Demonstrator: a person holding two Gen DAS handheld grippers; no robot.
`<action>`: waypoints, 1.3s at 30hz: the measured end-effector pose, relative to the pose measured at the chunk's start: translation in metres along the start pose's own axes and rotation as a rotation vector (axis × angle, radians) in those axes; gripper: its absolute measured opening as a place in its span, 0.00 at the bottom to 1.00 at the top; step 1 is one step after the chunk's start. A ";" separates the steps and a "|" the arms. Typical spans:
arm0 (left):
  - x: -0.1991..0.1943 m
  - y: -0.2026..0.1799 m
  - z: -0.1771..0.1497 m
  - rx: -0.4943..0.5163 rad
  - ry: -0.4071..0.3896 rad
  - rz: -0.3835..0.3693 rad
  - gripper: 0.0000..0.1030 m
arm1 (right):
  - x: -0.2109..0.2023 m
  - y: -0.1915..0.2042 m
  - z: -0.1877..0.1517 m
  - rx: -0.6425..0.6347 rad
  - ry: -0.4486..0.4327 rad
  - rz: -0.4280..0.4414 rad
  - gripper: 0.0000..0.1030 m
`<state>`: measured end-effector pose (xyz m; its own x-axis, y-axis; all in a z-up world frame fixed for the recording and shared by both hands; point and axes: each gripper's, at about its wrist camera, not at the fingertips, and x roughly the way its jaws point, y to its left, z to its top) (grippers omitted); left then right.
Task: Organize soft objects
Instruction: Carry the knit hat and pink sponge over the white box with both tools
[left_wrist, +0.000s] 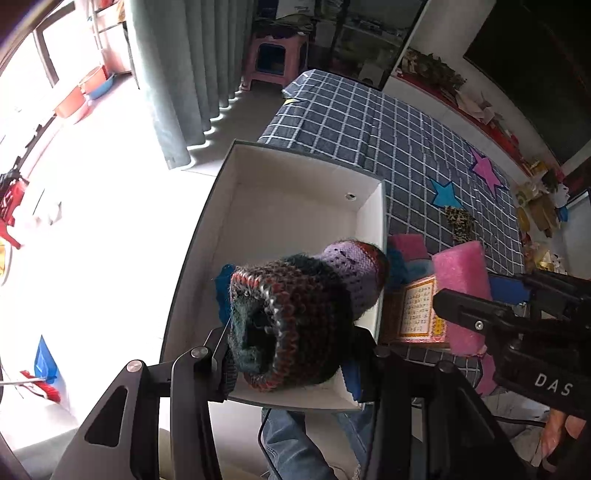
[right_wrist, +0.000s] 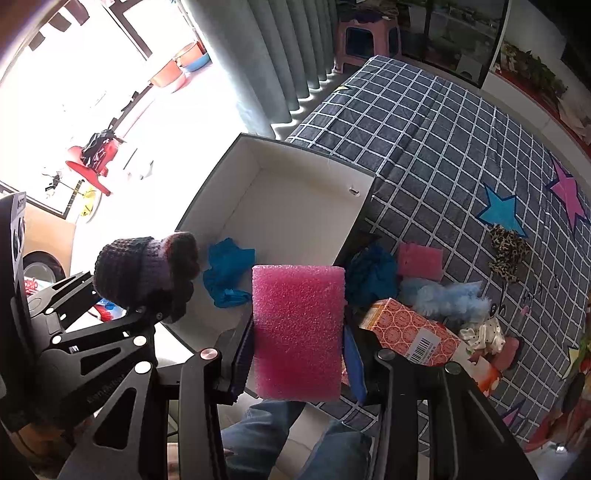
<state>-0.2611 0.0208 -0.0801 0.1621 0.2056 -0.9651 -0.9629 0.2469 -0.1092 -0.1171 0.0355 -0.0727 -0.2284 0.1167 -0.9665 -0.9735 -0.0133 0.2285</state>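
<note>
My left gripper (left_wrist: 291, 339) is shut on a knitted wool hat (left_wrist: 295, 314) in dark red, green and purple, held above the near end of a white open box (left_wrist: 295, 192). The same hat (right_wrist: 147, 273) shows at the left of the right wrist view, over the box's near-left rim. My right gripper (right_wrist: 299, 350) is shut on a pink foam sponge (right_wrist: 297, 332), just above the box's (right_wrist: 295, 206) near-right corner. In the left wrist view that sponge (left_wrist: 461, 295) stands to the right of the box. A blue cloth (right_wrist: 227, 275) lies inside the box.
The box sits on a bed with a dark checked cover (right_wrist: 443, 147) bearing star patches. Beside the box lie a second pink sponge (right_wrist: 421, 260), another blue cloth (right_wrist: 369, 273), a light blue fluffy thing (right_wrist: 447, 299), an orange carton (right_wrist: 410, 332) and a leopard-print scrunchie (right_wrist: 508, 251). A person's jeans (right_wrist: 266, 435) show below.
</note>
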 end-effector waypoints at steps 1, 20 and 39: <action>0.001 0.002 -0.001 -0.013 0.009 0.009 0.47 | 0.002 0.000 0.000 -0.002 0.004 0.002 0.43; 0.034 0.014 0.006 -0.054 0.076 0.070 0.47 | 0.041 0.013 0.028 -0.058 0.071 0.022 0.43; 0.081 0.008 0.033 -0.065 0.156 0.110 0.47 | 0.076 0.004 0.060 -0.077 0.113 -0.009 0.43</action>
<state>-0.2484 0.0701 -0.1511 0.0249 0.0778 -0.9967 -0.9857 0.1680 -0.0115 -0.1376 0.1041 -0.1383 -0.2157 0.0045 -0.9765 -0.9727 -0.0890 0.2144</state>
